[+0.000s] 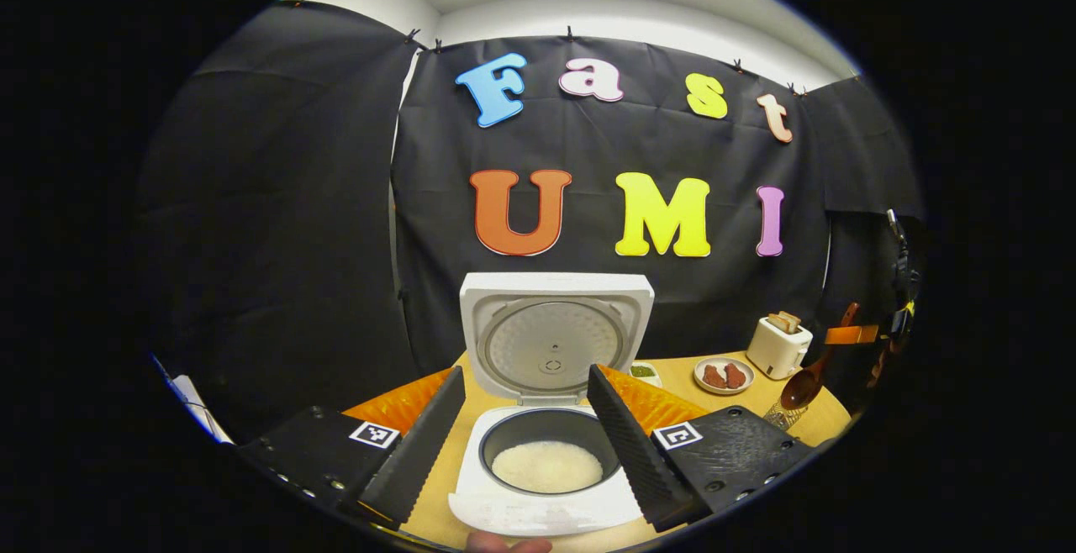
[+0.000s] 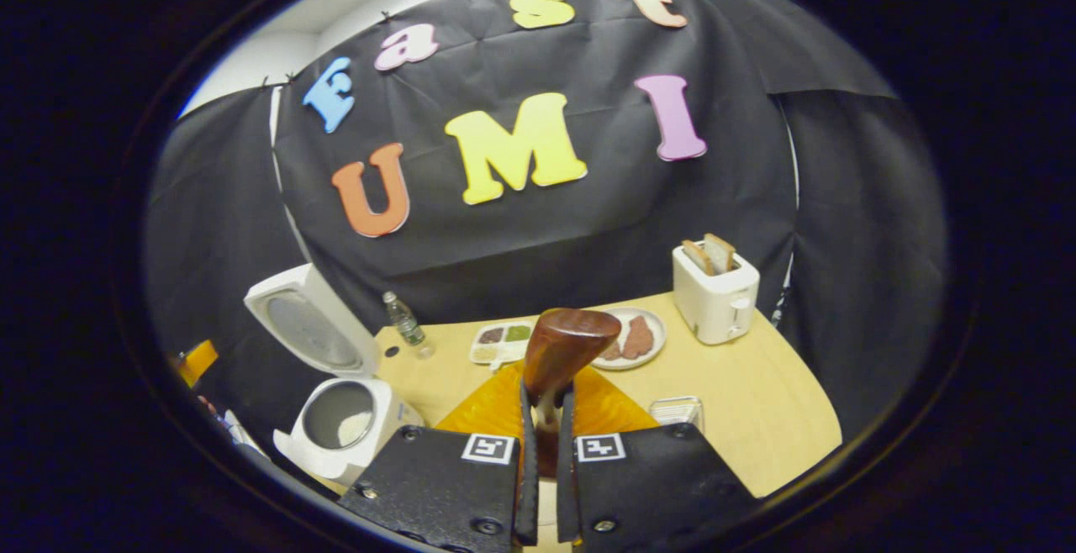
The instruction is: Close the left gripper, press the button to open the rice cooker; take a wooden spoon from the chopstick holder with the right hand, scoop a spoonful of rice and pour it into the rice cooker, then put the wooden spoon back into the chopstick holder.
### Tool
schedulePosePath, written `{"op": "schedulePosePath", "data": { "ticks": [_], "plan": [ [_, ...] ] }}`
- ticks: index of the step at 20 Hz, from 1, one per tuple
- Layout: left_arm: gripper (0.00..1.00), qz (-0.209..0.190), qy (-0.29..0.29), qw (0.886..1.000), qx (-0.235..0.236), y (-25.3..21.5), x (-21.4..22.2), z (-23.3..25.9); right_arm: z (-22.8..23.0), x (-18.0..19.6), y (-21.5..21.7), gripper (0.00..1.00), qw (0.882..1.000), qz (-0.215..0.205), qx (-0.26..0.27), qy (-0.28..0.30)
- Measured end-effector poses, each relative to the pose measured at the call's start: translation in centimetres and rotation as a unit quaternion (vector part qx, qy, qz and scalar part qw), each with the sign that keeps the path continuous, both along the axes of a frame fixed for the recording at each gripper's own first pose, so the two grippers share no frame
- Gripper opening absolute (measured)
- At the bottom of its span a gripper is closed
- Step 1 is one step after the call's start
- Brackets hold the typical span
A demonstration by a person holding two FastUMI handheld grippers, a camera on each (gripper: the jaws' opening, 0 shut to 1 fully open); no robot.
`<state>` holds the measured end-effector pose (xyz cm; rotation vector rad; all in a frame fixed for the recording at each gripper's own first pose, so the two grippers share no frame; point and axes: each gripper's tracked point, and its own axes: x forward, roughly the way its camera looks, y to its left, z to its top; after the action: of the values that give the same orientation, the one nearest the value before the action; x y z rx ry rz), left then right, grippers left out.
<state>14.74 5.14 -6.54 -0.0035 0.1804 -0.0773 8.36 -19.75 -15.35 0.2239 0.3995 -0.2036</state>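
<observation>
Right now the rice cooker (image 1: 546,444) sits on the tabletop (image 2: 756,402) with its lid (image 1: 555,334) standing straight up. Its dark pot has a flat white heap of rice (image 1: 546,466) at the bottom. The left gripper (image 1: 525,431) points at the cooker, and its jaws are wide apart, one on each side of the pot, holding nothing.

The right gripper (image 2: 545,452) has its jaws pinched tight on the handle of the wooden spoon (image 2: 565,350). In the right gripper view the spoon's bowl sticks up above the jaws, and I cannot tell if any rice is in it. In the left gripper view the spoon hangs bowl-down just over the wire chopstick holder (image 1: 786,415), near the right edge of the tabletop.

Farther back, a white toaster (image 2: 715,292) has two slices of bread (image 2: 709,254) poking out of its slots. Beside it, a round plate (image 2: 630,339) holds reddish-brown pieces of food. A small white tray (image 2: 502,342) has little sections with green and brown bits in them. A clear bottle (image 2: 405,319) stands near the cooker. An orange mat (image 2: 496,406) lies on the tabletop.
</observation>
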Motion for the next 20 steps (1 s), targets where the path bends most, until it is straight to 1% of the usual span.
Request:
{"op": "schedulePosePath", "data": {
  "ticks": [3,4,5,6,9,12,14,15,17,18,20],
  "plan": [
    [0.95,0.001,0.003,1.000,-0.016,1.8,-0.9,0.1,-3.3,0.0,4.2,0.14,0.999,0.016,-0.020,0.022],
    [0.95,0.001,0.006,1.000,-0.022,2.1,-1.2,0.0,-4.9,0.0,4.8,0.19,0.999,0.020,-0.038,0.032],
    [0.94,0.000,0.010,1.000,-0.027,2.3,-1.6,-0.3,-6.4,-0.1,5.2,0.14,0.997,0.023,-0.063,0.044],
    [0.94,0.001,0.013,1.000,-0.029,2.6,-2.0,-0.5,-7.8,0.0,5.5,0.14,0.994,0.027,-0.090,0.054],
    [0.94,0.006,0.017,1.000,-0.020,4.1,-3.1,-0.9,-11.2,-0.5,6.2,0.13,0.980,0.041,-0.178,0.082],
    [0.94,0.020,0.025,0.999,-0.019,5.5,-4.0,-1.4,-13.9,-0.5,7.3,0.13,0.958,0.060,-0.259,0.102],
    [0.94,0.030,0.033,0.999,-0.021,6.2,-4.5,-2.0,-15.6,-1.0,7.5,0.14,0.947,0.065,-0.293,0.117],
    [0.94,0.032,0.035,0.999,-0.025,6.6,-4.7,-2.2,-16.7,-1.2,7.8,0.14,0.946,0.068,-0.292,0.125],
    [0.94,0.037,0.042,0.998,-0.027,6.8,-5.3,-2.8,-18.3,-1.2,9.0,0.14,0.953,0.075,-0.263,0.129],
    [0.94,0.042,0.045,0.998,-0.025,7.1,-5.3,-3.1,-18.6,-1.0,9.7,0.14,0.959,0.077,-0.242,0.127],
    [0.94,0.048,0.045,0.997,-0.027,7.2,-5.4,-3.0,-19.4,-0.7,11.6,0.13,0.973,0.077,-0.181,0.123]
  ]
}}
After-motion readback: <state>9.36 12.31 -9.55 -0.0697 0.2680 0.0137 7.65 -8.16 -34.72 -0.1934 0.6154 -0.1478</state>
